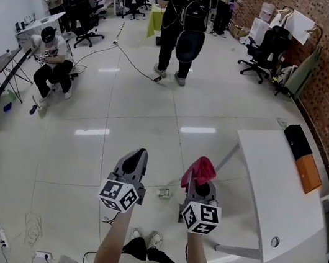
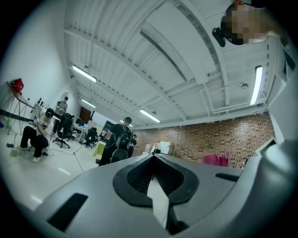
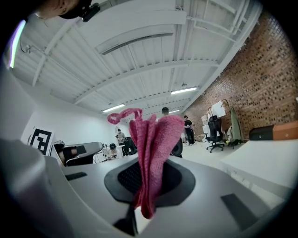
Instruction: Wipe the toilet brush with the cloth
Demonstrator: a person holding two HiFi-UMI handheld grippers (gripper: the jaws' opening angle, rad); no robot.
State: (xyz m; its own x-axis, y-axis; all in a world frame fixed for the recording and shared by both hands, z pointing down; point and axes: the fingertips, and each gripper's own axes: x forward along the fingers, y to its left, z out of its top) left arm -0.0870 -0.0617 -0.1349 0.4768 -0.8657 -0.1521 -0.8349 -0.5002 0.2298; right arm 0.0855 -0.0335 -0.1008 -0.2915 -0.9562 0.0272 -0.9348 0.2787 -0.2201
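My right gripper (image 1: 201, 177) is shut on a pink cloth (image 1: 200, 169), which bunches up above its jaws. In the right gripper view the cloth (image 3: 151, 148) stands pinched between the jaws of my right gripper (image 3: 148, 174), with a loose loop at its top. My left gripper (image 1: 139, 155) is held beside it at about the same height. Its jaws are shut on nothing, as the left gripper view shows (image 2: 153, 156). Both grippers point roughly level out over the room's floor. I see no toilet brush in any view.
A white table (image 1: 266, 196) stands to the right, with a black box (image 1: 297, 140) and an orange box (image 1: 308, 173) at its far end. A small object (image 1: 164, 192) lies on the floor between the grippers. A person with a backpack (image 1: 183, 18) stands ahead and another crouches at the left (image 1: 51, 64).
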